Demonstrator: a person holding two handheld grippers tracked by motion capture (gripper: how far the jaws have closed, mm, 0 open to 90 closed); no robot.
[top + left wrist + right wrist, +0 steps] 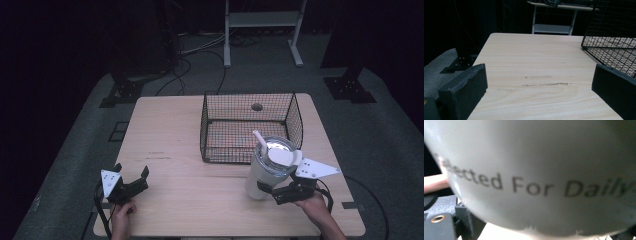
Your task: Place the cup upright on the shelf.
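Observation:
A white tumbler (264, 172) with a clear lid and a pale straw (260, 141) is at the table's front right, just in front of a black wire basket (210, 125). My right gripper (268, 193) is shut on the tumbler's lower body, and I cannot tell whether its base touches the wood. In the right gripper view the tumbler's white wall (536, 170) with dark printed lettering is pressed close, with one finger (466, 222) at the lower left. My left gripper (131, 171) rests open near the front left edge, its jaws wide apart over bare wood (539, 87).
The wooden table (170, 130) has scuff marks (546, 84) ahead of the left gripper and a round hole (257, 106) behind the basket. The basket's corner (614, 42) stands to the right of the left gripper. A metal stand (262, 20) and cables lie on the floor beyond.

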